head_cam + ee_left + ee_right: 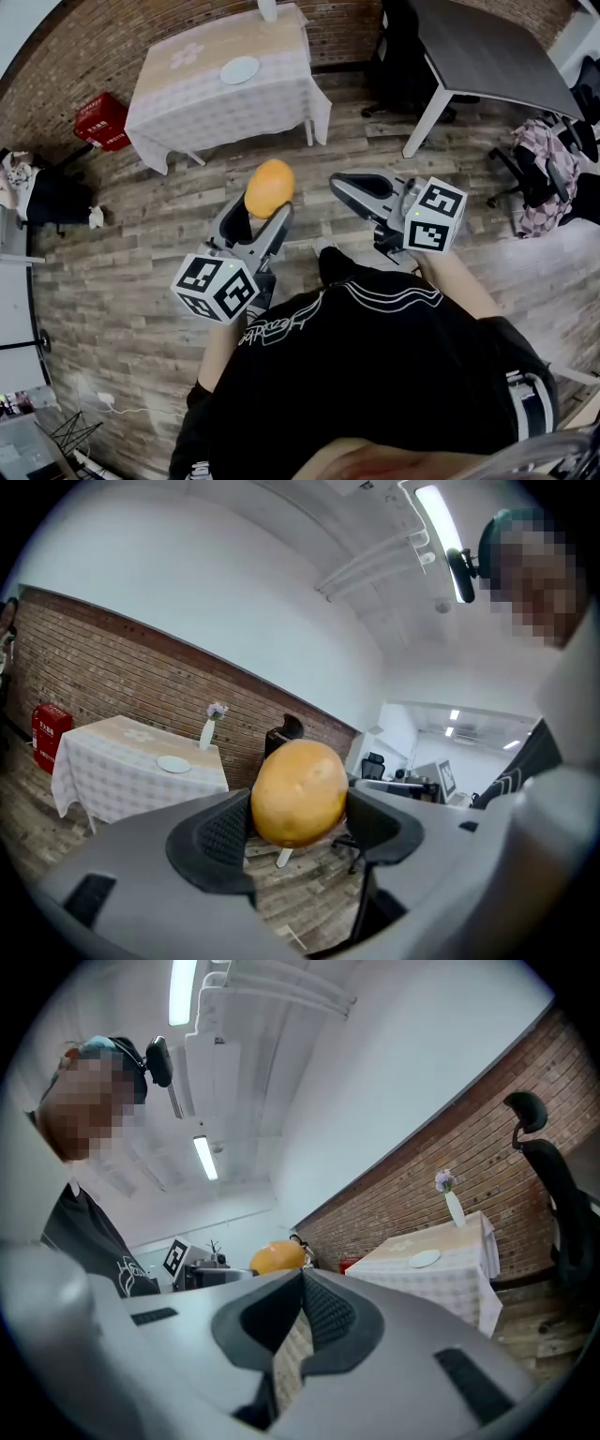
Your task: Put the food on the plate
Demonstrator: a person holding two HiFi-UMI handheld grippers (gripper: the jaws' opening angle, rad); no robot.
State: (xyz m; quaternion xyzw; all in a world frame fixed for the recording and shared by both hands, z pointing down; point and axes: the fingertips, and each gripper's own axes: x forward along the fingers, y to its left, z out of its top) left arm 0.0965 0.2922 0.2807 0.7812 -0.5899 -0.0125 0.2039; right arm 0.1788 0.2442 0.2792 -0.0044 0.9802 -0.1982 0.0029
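Left tongs [298, 825] wide apart, pads clamped on both sides of the food [298, 791] — a round orange-yellow lump, held in the air over the wood floor [141, 253]. Right tongs [302, 1283] closed tip to tip, nothing between them. Plate [240, 69] sits bare on the cloth-covered surface [187, 103] by the brick wall — well apart from the food.
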